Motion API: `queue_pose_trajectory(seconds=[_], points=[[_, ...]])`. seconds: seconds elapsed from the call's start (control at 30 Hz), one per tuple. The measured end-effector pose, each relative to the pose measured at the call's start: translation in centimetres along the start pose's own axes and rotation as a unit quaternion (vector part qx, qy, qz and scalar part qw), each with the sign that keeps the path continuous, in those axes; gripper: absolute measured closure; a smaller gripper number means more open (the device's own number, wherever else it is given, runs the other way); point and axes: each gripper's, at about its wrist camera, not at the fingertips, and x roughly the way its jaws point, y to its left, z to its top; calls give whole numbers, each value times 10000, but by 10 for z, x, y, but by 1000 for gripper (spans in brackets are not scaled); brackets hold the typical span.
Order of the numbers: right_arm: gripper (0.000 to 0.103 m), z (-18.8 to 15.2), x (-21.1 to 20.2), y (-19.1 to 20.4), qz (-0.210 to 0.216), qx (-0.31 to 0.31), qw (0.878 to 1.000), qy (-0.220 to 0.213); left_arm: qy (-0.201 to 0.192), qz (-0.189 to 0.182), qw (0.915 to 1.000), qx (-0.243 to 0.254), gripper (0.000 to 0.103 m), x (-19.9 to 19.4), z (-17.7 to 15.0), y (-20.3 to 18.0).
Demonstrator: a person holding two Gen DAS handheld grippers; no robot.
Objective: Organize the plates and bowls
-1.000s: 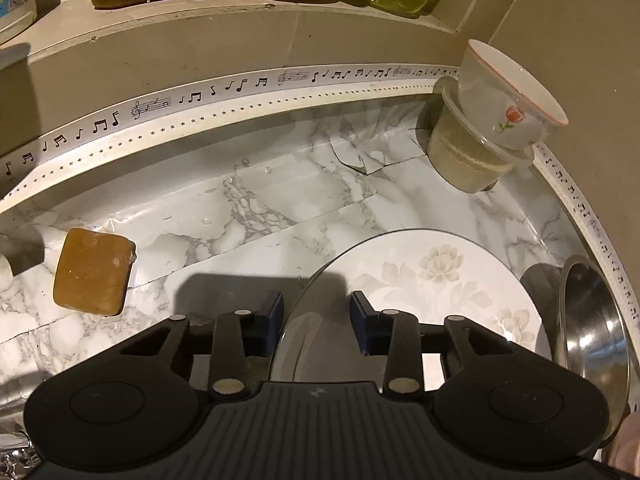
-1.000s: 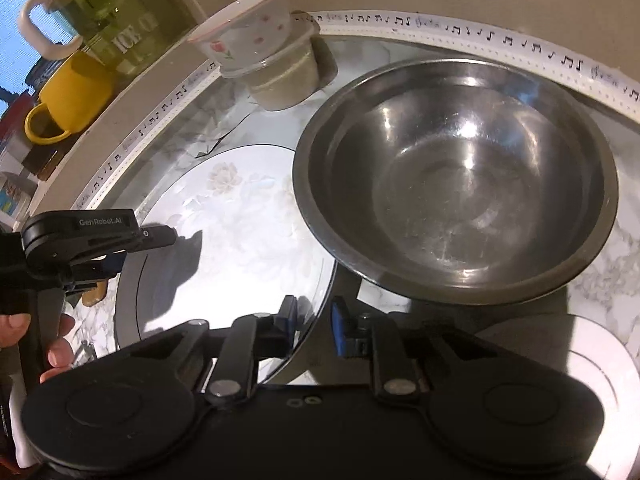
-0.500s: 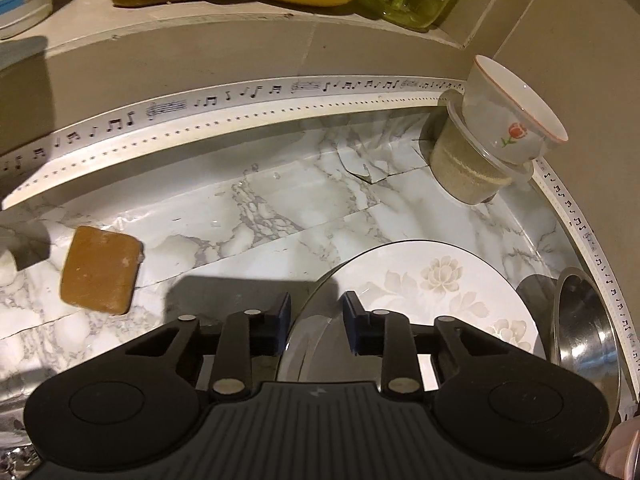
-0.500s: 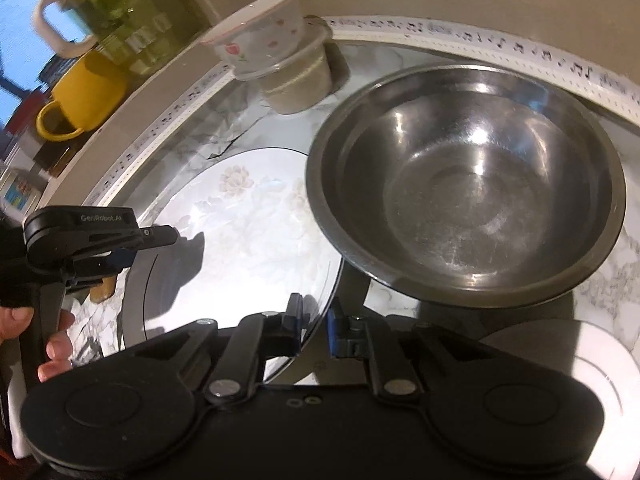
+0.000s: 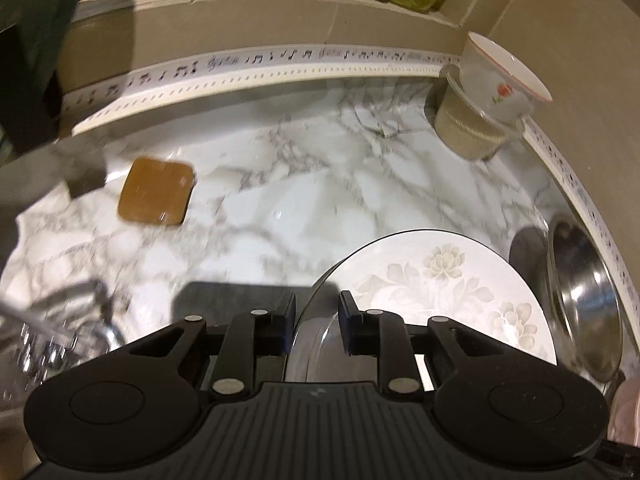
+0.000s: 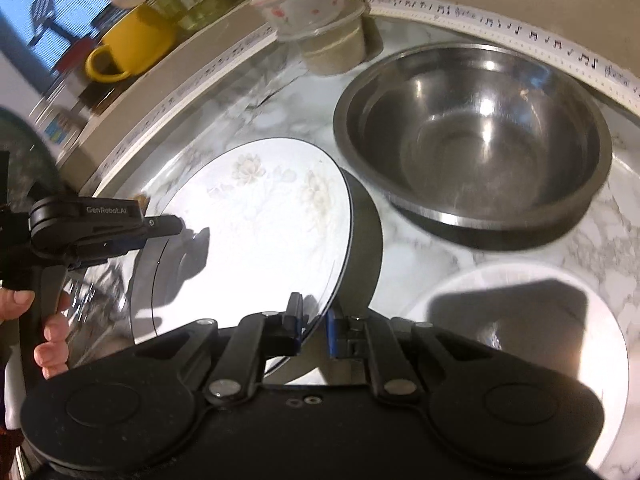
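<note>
Carrying the floral plate [image 6: 256,216] tilted above the marble counter [image 5: 320,184] beside the steel bowl [image 6: 472,136], both claws pinch opposite rims — left gripper [image 5: 317,322], its jaws just closing, right gripper [image 6: 314,330] clamped. They should move together, level, lest glazed edges slip.

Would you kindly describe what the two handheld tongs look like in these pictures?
Both are matte black plastic. The left tongs have a ribbed body, two round bulges at the sides, silver rivets on the linkage arms and dark blue pads. The right tongs look the same, with brighter blue pads. From the right wrist view, the left one carries white "GenRobot.AI" lettering. No cables or sleeves show.
</note>
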Motion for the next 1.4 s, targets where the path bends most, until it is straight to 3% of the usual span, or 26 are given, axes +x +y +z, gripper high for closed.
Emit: queue_pose_trajectory(seconds=[0.37,1.0,1.4], points=[[91,-35,-32,-15,431,-337,9966,617,185,36,9994,293,81,-34,-61,2],[90,-124,-101,-57,915,-472,9881,1145,618,-400,9950,676,81,-85,-162,-17],[90,-154,-138,-98,750,-107,9921,1003,909,-729,9861,1183,81,-102,-206,-61]])
